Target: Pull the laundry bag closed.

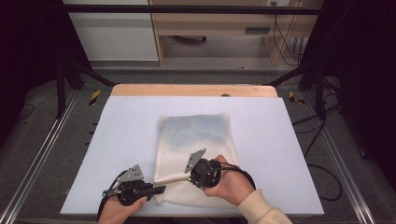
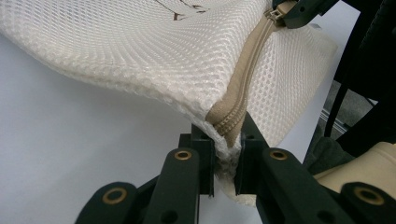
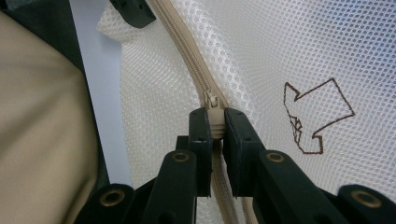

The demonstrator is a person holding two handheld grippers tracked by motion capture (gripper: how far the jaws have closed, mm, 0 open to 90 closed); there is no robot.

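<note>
Left gripper (image 2: pixel 226 161): jaws clamped on end of beige zipper (image 2: pixel 236 109), at corner of white mesh bag (image 2: pixel 154 51); corner lifted off table. Right gripper (image 3: pixel 214 128): jaws clamped on zipper pull (image 3: pixel 211 101), farther along same zipper. Zipper runs taut between both grippers along bag's near edge. Bag lies flat on white table (image 1: pixel 126 135), centre to near side. Brown arrow-shaped mark (image 3: pixel 317 114) on mesh beside right gripper. Cream sleeve (image 1: pixel 259 207) on right forearm.

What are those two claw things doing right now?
Left gripper: closed, pinching the mesh bag at its zipper's end.
Right gripper: closed on the zipper pull.
</note>
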